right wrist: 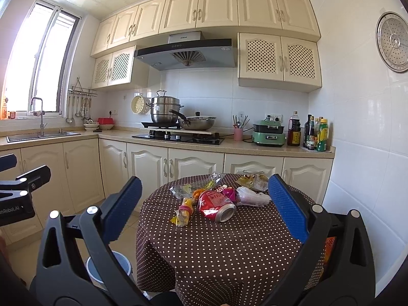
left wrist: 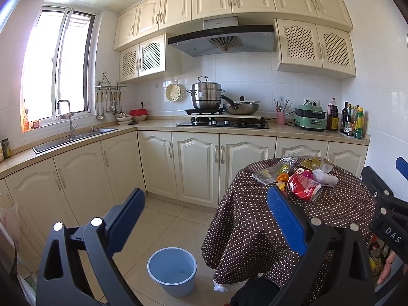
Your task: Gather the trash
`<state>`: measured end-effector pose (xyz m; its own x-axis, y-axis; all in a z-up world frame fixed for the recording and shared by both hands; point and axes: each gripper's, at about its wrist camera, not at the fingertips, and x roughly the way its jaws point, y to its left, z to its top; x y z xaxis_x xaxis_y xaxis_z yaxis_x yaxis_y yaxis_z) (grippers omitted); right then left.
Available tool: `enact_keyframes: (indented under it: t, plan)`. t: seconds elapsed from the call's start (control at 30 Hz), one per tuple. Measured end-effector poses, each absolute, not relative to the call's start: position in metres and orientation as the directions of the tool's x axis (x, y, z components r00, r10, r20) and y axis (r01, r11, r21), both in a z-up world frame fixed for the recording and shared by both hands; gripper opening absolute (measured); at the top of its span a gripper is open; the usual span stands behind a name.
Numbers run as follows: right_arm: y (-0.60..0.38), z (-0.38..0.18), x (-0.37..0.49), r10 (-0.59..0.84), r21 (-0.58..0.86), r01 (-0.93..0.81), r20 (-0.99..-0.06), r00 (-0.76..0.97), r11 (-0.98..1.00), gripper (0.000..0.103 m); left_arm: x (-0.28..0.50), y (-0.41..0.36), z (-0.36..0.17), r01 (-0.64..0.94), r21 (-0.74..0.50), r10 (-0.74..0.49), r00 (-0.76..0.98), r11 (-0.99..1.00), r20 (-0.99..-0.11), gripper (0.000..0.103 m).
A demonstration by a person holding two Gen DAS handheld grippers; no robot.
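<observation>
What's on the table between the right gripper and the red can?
Nothing: the right wrist view shows only bare polka-dot tablecloth between the open right gripper and the red can.

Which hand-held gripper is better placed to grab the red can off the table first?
Right. The right hand-held gripper is open and faces the red can squarely. The left hand-held gripper, also open, is aimed beside the table, above the blue bin.
</observation>
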<state>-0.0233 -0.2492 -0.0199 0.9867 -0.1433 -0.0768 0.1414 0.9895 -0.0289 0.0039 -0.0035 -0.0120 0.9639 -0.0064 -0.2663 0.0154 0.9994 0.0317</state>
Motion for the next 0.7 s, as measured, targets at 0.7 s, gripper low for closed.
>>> enact_keyframes:
  t: [0.7]
  plan:
    - [-0.299,-0.066,0.051,-0.143,0.059,0.167,-0.294,0.945,0.984,0.097,0.096,-0.037,-0.065,0.111,0.056,-0.073,0.885,0.992,-0.46,0.095]
